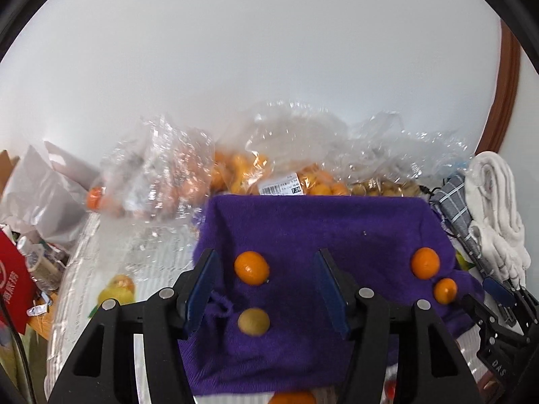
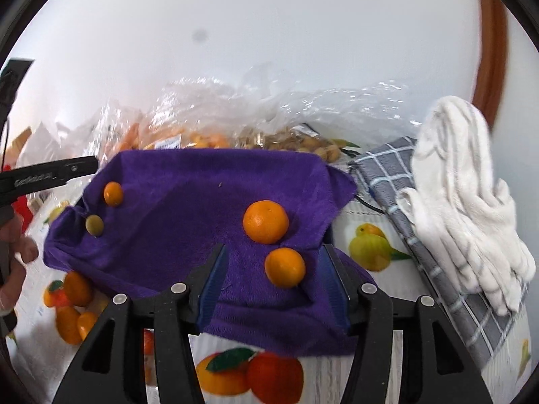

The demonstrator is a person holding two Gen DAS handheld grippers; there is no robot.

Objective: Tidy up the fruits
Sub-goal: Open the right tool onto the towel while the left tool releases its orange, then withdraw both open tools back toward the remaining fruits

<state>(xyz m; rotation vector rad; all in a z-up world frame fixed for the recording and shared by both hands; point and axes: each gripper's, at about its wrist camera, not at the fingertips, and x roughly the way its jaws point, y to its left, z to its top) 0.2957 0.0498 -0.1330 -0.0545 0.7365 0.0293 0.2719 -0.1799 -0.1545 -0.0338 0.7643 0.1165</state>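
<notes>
A purple towel (image 1: pixel 320 222) (image 2: pixel 188 185) lies spread on the table with fruit on it. In the left wrist view my left gripper (image 1: pixel 266 256) hovers open above an orange (image 1: pixel 252 267) and a yellow-green fruit (image 1: pixel 253 321), with its pads off both. Two more oranges (image 1: pixel 425 263) (image 1: pixel 445 290) lie at the towel's right, near the right gripper (image 1: pixel 488 299). In the right wrist view my right gripper (image 2: pixel 273 247) stands open around a small orange (image 2: pixel 285 272) without touching it. A bigger orange (image 2: pixel 265 221) sits just beyond it.
Clear plastic bags of oranges (image 1: pixel 235 168) and brownish fruit (image 2: pixel 303 143) crowd the back by the white wall. A grey checked cloth (image 2: pixel 387 175) and white towel (image 2: pixel 465 181) lie at the right. The tablecloth (image 2: pixel 370 252) bears fruit prints. A hand (image 2: pixel 17 256) is at left.
</notes>
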